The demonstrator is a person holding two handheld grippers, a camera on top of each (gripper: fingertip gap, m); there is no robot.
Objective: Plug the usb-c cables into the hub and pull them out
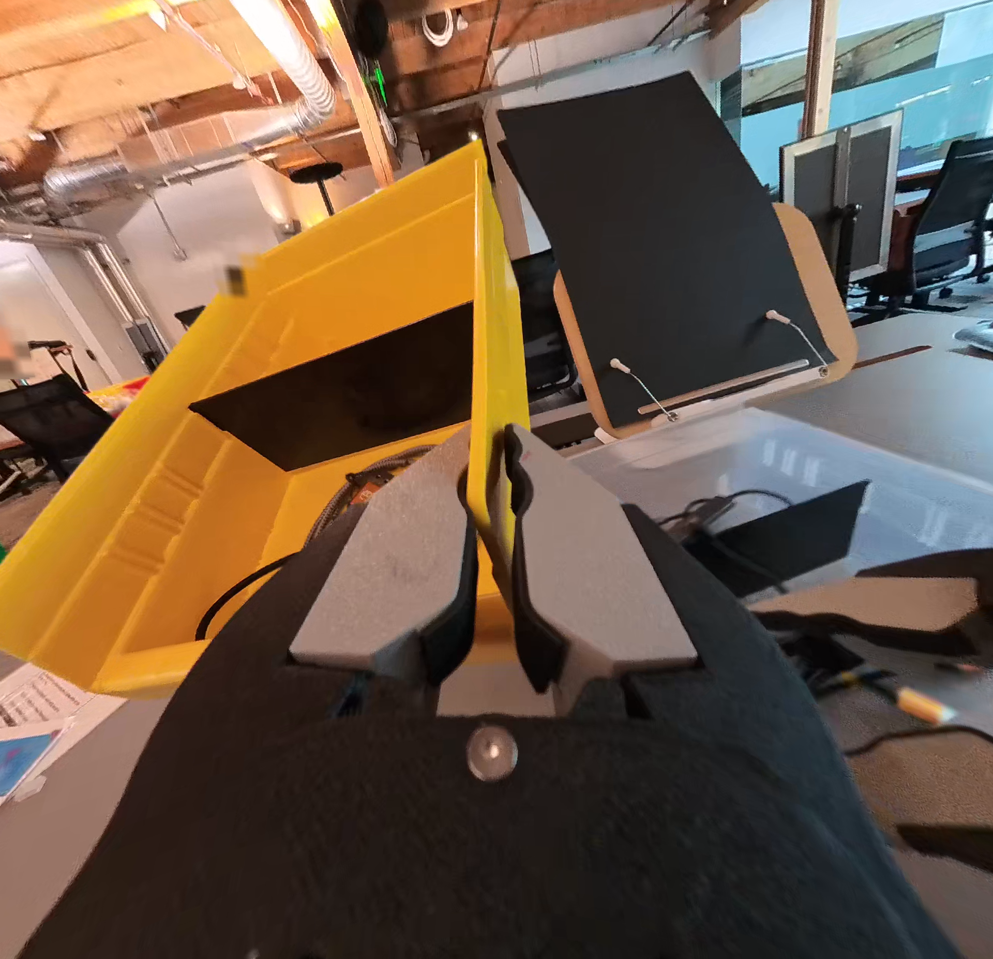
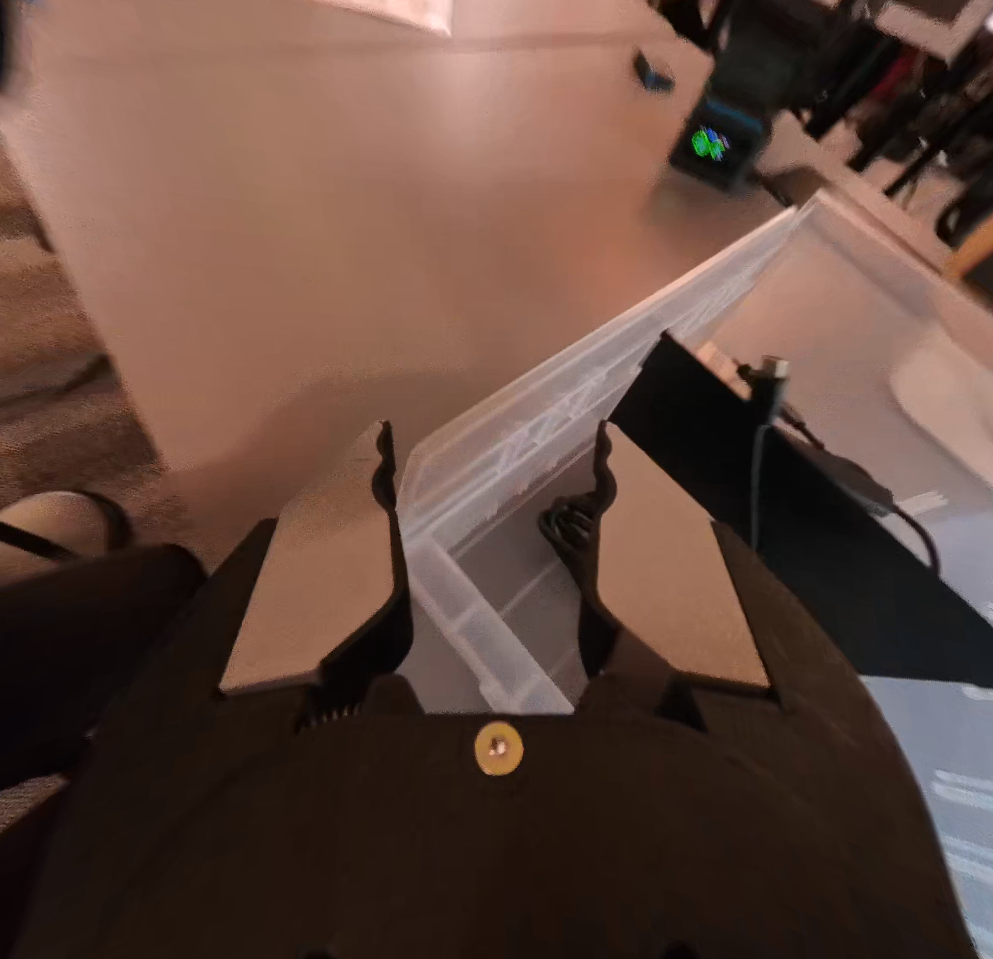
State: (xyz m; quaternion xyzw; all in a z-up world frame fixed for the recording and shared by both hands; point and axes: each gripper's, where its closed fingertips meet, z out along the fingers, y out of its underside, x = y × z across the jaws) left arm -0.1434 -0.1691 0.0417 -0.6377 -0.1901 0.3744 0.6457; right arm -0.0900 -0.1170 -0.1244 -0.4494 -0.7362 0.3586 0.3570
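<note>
My left gripper (image 1: 491, 439) is shut on the right side wall of a yellow bin (image 1: 376, 245) and holds it tilted above the table. Inside the bin lie a black sheet (image 1: 349, 390), a braided cable (image 1: 344, 503) and a thin black cable (image 1: 231, 594). My right gripper (image 2: 493, 433) is open and straddles the corner rim of a clear plastic bin (image 2: 537, 422). That bin holds a black panel (image 2: 806, 530), a cable with a metal plug (image 2: 771, 369) and a coiled black cable (image 2: 564, 519). I cannot pick out the hub.
The clear bin (image 1: 806, 460) sits right of the yellow one on a grey table (image 1: 913, 396). A book stand with a black sheet (image 1: 671, 261) stands behind. Papers (image 1: 32, 718) lie at the lower left. A small device with a lit screen (image 2: 712, 146) stands farther off. Tip to tip, the grippers are about 20 cm apart.
</note>
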